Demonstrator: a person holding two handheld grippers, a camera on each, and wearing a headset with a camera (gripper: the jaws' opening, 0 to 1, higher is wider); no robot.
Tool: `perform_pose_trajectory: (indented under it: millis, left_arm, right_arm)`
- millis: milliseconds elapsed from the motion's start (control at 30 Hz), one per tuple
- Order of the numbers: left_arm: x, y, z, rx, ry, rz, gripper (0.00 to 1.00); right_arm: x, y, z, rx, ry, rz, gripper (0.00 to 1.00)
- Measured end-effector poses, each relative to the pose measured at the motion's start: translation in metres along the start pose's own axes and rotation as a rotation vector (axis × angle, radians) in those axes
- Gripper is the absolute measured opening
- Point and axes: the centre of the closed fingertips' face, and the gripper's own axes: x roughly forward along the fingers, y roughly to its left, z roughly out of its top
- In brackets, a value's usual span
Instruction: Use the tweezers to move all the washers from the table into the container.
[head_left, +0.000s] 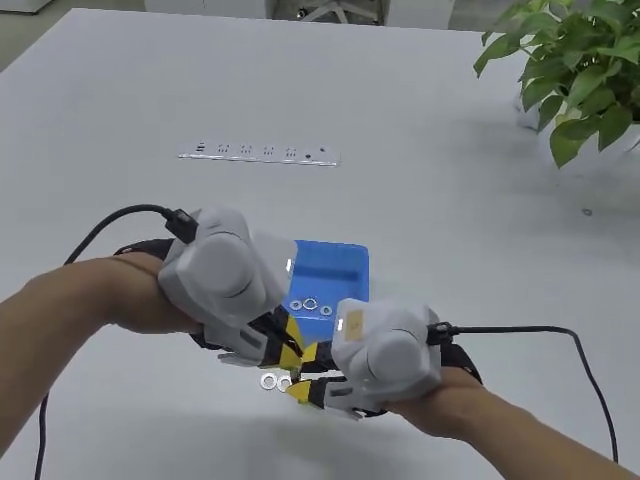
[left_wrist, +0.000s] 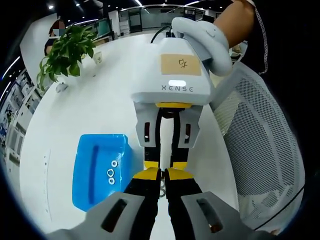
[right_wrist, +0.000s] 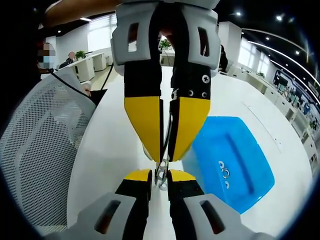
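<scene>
The tweezers show in the right gripper view as a thin bright metal strip just right of centre. They run down between the yellow pads of the left hand-held gripper, which is clenched on them. Their lower end reaches into the narrow gap of the right hand-held gripper at the bottom centre. Whether that one presses the tweezers or only frames them, I cannot tell.

In the head view the two hand-held grippers meet nose to nose at lower centre. Two loose washers lie flat on the white counter, just below and left of the meeting point. The blue container sits just above them, near the centre of the frame, and three washers in the container rest on its floor.

The washers look like small, thin steel rings, so they are probably very light, hard and slick. Lying flat on a smooth counter, they are likely to skate away or flip if pushed from the side. The best hold is probably one tweezer tip through the hole and the other outside the rim, pinching the band. The tweezers look springy and slim, and are likely to twist between the pads unless they are squeezed evenly near mid-length.
</scene>
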Motion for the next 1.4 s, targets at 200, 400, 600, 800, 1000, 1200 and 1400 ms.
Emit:
perform_pose_trajectory:
  millis: [200,400,600,800,1000,1200,1400]
  left_arm:
    - [-0.001,0.0005,-0.0016,0.001,0.006,0.003,0.07]
    - [-0.0018,-0.0005,-0.0026,0.0,0.011,0.004,0.07]
    - [-0.0017,-0.0009,-0.0021,0.001,0.012,0.002,0.07]
    - [-0.0015,-0.0011,-0.002,0.005,0.016,0.002,0.07]
    - [-0.0018,-0.0014,-0.0023,0.002,0.017,0.003,0.07]
    - [-0.0022,-0.0011,-0.0024,0.001,0.018,0.004,0.07]
    - [-0.0015,-0.0002,-0.0018,-0.001,0.015,0.001,0.07]
  right_arm:
    - [0.0009,-0.0008,0.0001,-0.006,0.003,-0.006,0.13]
    - [0.0011,-0.0012,0.0006,-0.011,0.003,-0.007,0.12]
    - [0.001,-0.001,0.0004,-0.011,0.002,-0.01,0.12]
    - [0.0004,-0.0011,0.0005,-0.011,0.002,-0.014,0.12]
    - [0.0005,-0.0009,0.0011,-0.011,0.001,-0.014,0.12]
    - [0.0001,-0.002,0.0019,-0.012,-0.002,-0.016,0.12]
    - [0.0,-0.0023,0.0013,-0.006,-0.002,-0.016,0.12]
